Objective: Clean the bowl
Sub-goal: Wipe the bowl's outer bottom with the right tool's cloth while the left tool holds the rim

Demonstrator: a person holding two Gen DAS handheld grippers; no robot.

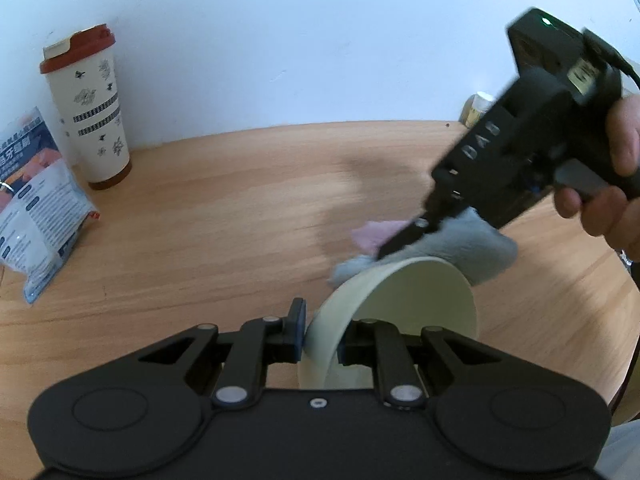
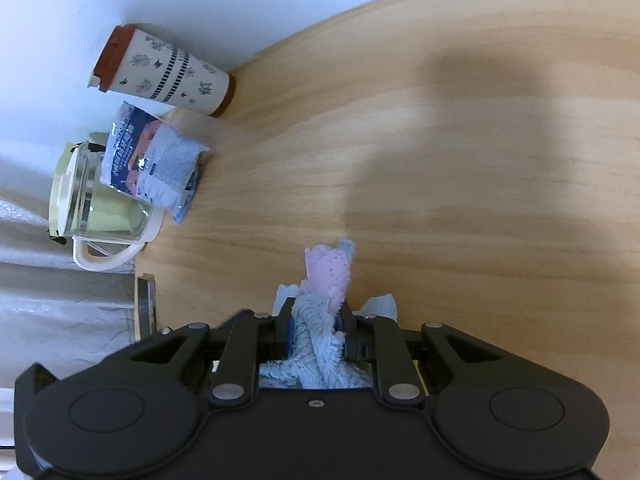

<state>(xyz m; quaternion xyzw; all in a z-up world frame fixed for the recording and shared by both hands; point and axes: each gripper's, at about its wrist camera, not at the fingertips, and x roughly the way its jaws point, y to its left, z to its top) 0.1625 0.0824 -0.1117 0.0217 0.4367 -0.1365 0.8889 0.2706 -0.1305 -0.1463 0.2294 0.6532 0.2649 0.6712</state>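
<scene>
- Left claw (image 1: 322,340): clamped on the rim of the bowl (image 1: 416,304); bowl tilted on edge, opening facing right.
- Right claw (image 2: 318,330): clenched on the cloth (image 2: 320,344), above the worktop (image 2: 440,160).

Bowl (image 1: 404,312) tipped on edge over table (image 1: 224,216), rim pinched between left gripper (image 1: 320,338) fingers, one inside, one outside. Cloth (image 1: 480,248) just behind bowl, touching its far rim, clamped in right gripper (image 1: 404,236), at right of left wrist view. Cup (image 1: 90,108) upright at far left by wall (image 1: 320,40); packet (image 1: 34,204) lying just before cup, nearer left edge. From right wrist: jug (image 2: 100,208) beyond packet (image 2: 156,160), at table's edge, packet leaning on it.
</scene>
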